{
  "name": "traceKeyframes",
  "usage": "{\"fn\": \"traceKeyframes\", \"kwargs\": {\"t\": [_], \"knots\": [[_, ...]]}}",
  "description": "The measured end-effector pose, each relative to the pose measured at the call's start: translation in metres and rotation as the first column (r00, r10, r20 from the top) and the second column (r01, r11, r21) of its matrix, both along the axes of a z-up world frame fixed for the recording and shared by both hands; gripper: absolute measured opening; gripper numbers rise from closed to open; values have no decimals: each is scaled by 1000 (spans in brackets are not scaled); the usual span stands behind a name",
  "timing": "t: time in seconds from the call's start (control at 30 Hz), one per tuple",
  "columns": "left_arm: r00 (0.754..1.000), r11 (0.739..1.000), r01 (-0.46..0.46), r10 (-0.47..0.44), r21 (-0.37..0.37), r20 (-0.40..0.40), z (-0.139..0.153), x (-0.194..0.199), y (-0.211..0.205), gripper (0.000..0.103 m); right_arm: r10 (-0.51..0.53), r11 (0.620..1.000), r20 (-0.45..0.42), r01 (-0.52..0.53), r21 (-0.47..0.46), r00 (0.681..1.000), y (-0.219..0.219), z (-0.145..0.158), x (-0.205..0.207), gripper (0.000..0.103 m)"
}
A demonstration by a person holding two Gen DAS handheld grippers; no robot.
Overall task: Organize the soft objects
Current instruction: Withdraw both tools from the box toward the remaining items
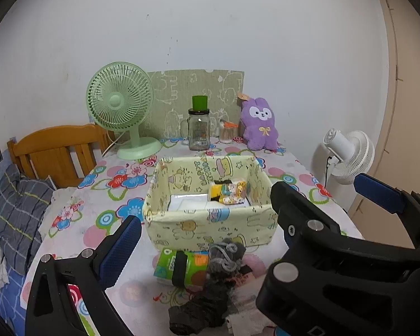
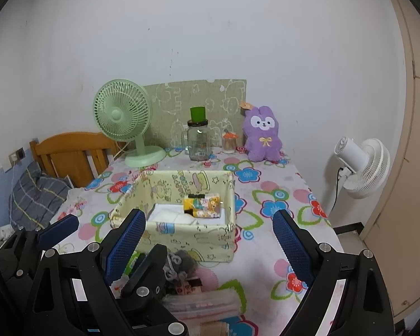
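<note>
Soft items, tabletop, as I read them from both wrist views. Fabric bin, pale yellow cartoon print, mid-tabletop; inside it lie white folded cloth and a small yellow cartoon-print bundle against the right side. Loose pile just in front of the bin: a green tissue pack, a grey knitted piece, and dark crumpled fabric. The left view shows the pile nearly whole. In the right view the left gripper covers most of it, the tissue pack being only a green sliver I cannot point to surely. The right view alone shows a clear plastic packet nearest the camera, contents too blurred to name. Left gripper fingers stand wide apart, holding nothing. Right gripper fingers likewise spread and empty, above the pile. Purple plush rabbit sits upright at the tabletop's far edge.
</note>
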State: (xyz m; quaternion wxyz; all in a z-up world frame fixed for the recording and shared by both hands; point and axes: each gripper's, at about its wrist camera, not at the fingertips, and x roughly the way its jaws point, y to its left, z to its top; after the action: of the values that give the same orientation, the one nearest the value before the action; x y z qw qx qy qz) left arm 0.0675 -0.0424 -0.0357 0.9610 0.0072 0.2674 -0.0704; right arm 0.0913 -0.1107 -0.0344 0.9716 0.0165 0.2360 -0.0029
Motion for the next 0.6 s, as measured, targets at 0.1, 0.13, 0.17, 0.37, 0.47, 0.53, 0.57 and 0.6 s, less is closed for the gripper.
{"fn": "traceKeyframes", "kwargs": {"t": [0.1,0.13,0.17,0.37,0.47,0.53,0.57,0.6], "knots": [[1000,1000,3,-3,2,-3,-6,-5,0,103,-7,1000,1,7,-5,1000,2,-6,-5,94],[1000,1000,4,-4,4,-7,-9,-5,0,102,-8,1000,-2,8,-3,1000,2,-8,-7,94],[1000,1000,5,-5,6,-10,-11,-6,1,102,-7,1000,-6,7,-1,1000,2,-11,-9,94],[999,1000,4,-3,24,-33,-27,-8,2,102,-1,1000,-51,1,3,999,5,-29,-9,94],[999,1000,-2,3,27,-41,-34,-11,4,101,1,1000,-65,-1,1,998,7,-37,-10,94],[999,1000,-7,8,26,-43,-38,-13,5,100,2,1000,-75,-2,-2,997,10,-41,-11,94],[999,1000,-7,8,25,-43,-39,-14,6,99,5,1000,-76,-5,-4,997,10,-43,-11,94],[999,1000,-8,9,24,-44,-41,-16,6,99,8,1000,-76,-9,-6,997,11,-45,-12,94]]}}
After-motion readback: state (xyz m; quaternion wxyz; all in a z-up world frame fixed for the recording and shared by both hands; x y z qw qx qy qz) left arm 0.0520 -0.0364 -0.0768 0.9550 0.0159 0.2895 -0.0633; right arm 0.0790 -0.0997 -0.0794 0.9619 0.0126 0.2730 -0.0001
